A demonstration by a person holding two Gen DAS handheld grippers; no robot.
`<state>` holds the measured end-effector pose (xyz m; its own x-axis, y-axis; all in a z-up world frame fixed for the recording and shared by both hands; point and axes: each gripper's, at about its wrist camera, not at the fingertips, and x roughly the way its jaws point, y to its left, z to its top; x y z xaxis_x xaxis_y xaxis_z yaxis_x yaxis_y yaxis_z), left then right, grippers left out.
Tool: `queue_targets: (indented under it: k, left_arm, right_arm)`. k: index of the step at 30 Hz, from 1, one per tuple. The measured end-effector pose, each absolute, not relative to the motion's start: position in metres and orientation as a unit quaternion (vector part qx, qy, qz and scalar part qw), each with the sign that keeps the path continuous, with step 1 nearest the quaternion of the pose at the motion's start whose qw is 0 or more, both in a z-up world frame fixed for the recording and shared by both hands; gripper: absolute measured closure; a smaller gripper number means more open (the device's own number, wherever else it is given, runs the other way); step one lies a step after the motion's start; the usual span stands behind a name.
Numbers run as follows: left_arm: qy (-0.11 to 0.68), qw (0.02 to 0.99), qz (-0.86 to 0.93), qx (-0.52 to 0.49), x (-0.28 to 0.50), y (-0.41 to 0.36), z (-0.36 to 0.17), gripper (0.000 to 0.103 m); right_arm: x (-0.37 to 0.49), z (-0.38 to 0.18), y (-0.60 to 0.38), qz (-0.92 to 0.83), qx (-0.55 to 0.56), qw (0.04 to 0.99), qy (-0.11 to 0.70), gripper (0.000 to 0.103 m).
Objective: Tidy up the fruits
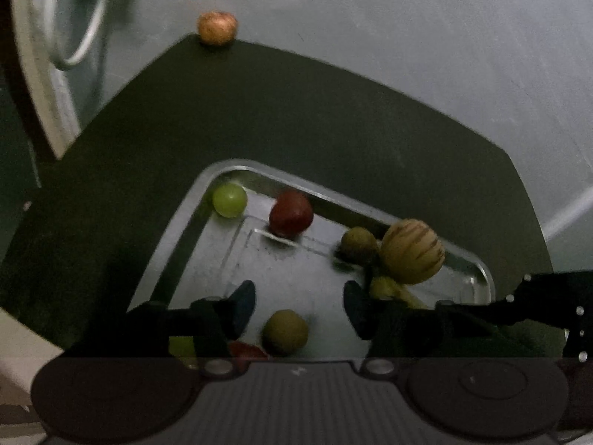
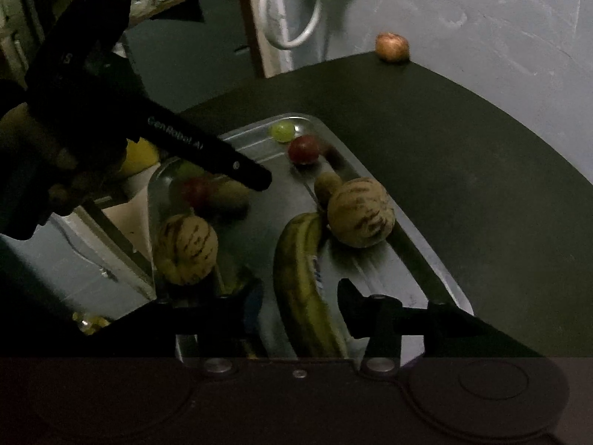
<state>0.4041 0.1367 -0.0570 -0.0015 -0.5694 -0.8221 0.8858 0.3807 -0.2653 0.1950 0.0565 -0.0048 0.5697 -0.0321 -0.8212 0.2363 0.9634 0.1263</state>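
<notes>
I have both claws hanging over the metal tray (image 1: 207, 230) on the dark table (image 1: 296, 111). My left gripper (image 1: 298, 306) stands partly open with nothing pinched; an olive-green fruit (image 1: 285, 332) lies loose on the tray floor between its fingers, apart from both. My right gripper (image 2: 300, 306) is also partly open, its fingers on either side of the banana (image 2: 304, 278); I cannot tell whether they touch it. In the tray's far corner sits a green grape-like fruit (image 1: 229, 199), a red fruit (image 1: 291, 213) just beside it. A striped melon (image 1: 412, 251) rests against the tray's far rim. A brownish fruit (image 1: 217, 27) sits well apart from the tray, at the table's far edge.
</notes>
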Motion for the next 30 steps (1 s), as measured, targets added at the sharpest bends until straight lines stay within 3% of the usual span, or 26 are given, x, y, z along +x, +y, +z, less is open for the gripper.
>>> queue_targets:
  k: [6, 8, 10, 14, 30]
  left_arm:
    - [0.449, 0.753, -0.462, 0.130, 0.375, 0.154, -0.042, 0.023]
    - [0.448, 0.774, -0.432, 0.115, 0.364, 0.161, -0.038, 0.022]
    - [0.452, 0.794, -0.396, 0.093, 0.353, 0.170, -0.034, 0.017]
    - [0.452, 0.820, -0.347, 0.059, 0.338, 0.187, -0.024, 0.004]
    - [0.441, 0.847, -0.294, 0.026, 0.287, 0.232, -0.008, 0.001]
  right_arm:
    - [0.180, -0.002, 0.039, -0.038, 0.112, 0.895, 0.430, 0.040]
    - [0.176, 0.000, 0.036, -0.032, 0.103, 0.898, 0.427, 0.036]
    - [0.171, 0.005, 0.034, -0.024, 0.090, 0.903, 0.420, 0.021]
    - [0.163, 0.013, 0.028, -0.013, 0.081, 0.908, 0.411, 0.017]
    - [0.134, 0.039, 0.042, -0.068, 0.087, 0.910, 0.398, 0.005]
